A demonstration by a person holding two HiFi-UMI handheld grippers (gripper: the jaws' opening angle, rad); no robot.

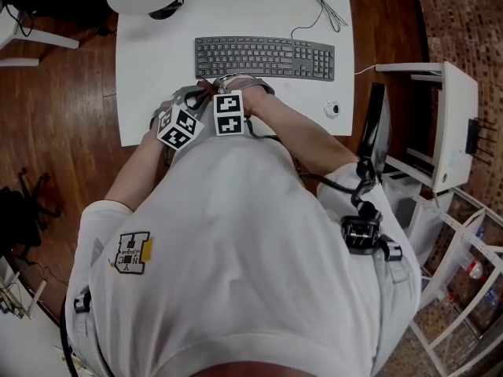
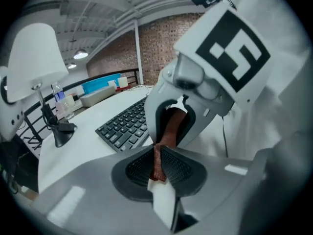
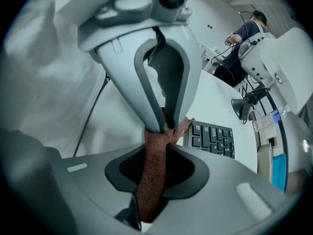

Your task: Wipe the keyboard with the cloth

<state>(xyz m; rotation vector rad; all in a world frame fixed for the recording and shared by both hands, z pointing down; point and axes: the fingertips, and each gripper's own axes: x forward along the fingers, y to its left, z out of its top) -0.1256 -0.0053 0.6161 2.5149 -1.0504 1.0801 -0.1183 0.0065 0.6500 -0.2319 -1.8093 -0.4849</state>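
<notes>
Cloth [image 3: 152, 180], rust-brown and bunched into a narrow rope, hangs in the air just in front of the keyboard [image 1: 265, 57], on the person's side of it, not yet touching a key. Both tools have it. The left tongs [image 2: 158, 155] are pinched tight on a thin edge of the fabric, and the right tongs [image 3: 157, 151] are clamped on a thicker fold. The two pairs meet nose to nose above the counter [image 1: 149, 61] strip in front of the keyboard. The weak spot, as I judge it, is the left grip: so little fabric sits between those pads that a tug from the other side could pull it free and leave the cloth dangling from one pair. Roped up like this, the cloth would also wipe only a thin stripe. Hard plastic tips could reach the keys before the fabric does, pressing or scraping them. A firm sweep might shove the keyboard away across the counter, since neither tool is free to steady it.
</notes>
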